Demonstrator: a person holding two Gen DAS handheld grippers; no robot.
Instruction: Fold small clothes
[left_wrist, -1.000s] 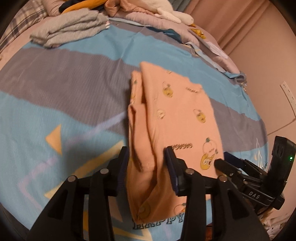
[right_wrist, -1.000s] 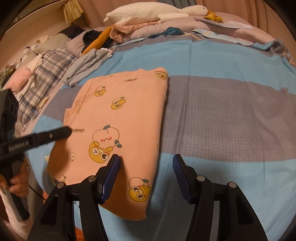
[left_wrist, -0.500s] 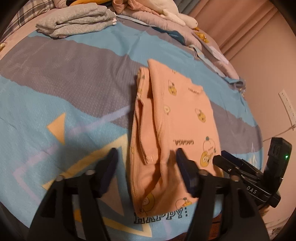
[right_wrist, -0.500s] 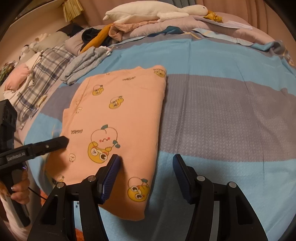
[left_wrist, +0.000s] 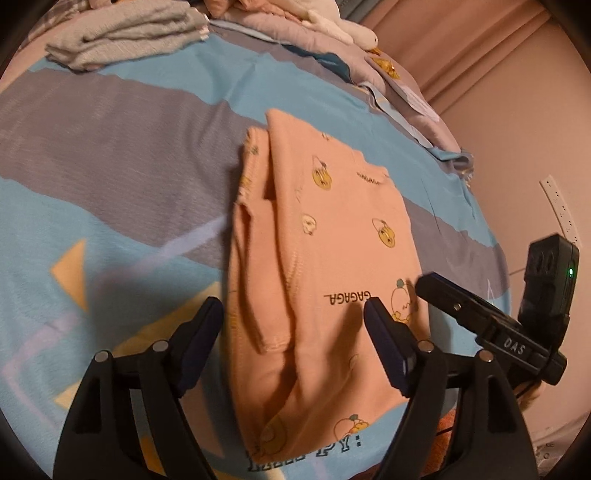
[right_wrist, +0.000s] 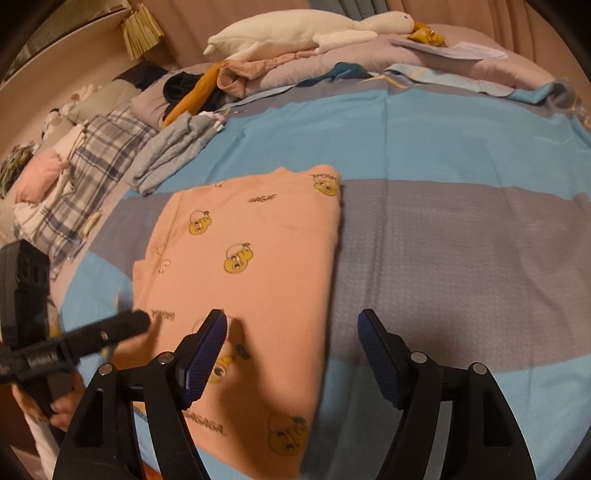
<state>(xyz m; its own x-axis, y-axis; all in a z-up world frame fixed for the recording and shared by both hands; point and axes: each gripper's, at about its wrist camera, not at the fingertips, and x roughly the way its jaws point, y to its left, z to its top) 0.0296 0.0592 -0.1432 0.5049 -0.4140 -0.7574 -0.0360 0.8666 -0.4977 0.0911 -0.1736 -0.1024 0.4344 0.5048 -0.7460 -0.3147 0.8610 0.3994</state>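
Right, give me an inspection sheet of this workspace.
Surface: bedspread, blue and grey bands.
Job's things: peach shirt lies folded lengthwise, flat.
Clutter: grey folded clothes, plaid fabric, white plush, clothes heap behind.
Grippers: left gripper open over the shirt's near end; right gripper open over its right edge; neither grips.
Cables: thin cable against the wall.
Surroundings: wall outlet strip, curtains.

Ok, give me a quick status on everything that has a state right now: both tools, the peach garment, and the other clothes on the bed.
Left tool: open, holding nothing, over the garment's near end.
Right tool: open, holding nothing, over the garment's right edge.
Peach garment: folded lengthwise, flat on the bedsheet, sleeve tucked along its left side.
Grey clothes: folded, stacked beyond it.
Plaid cloth: loosely folded.
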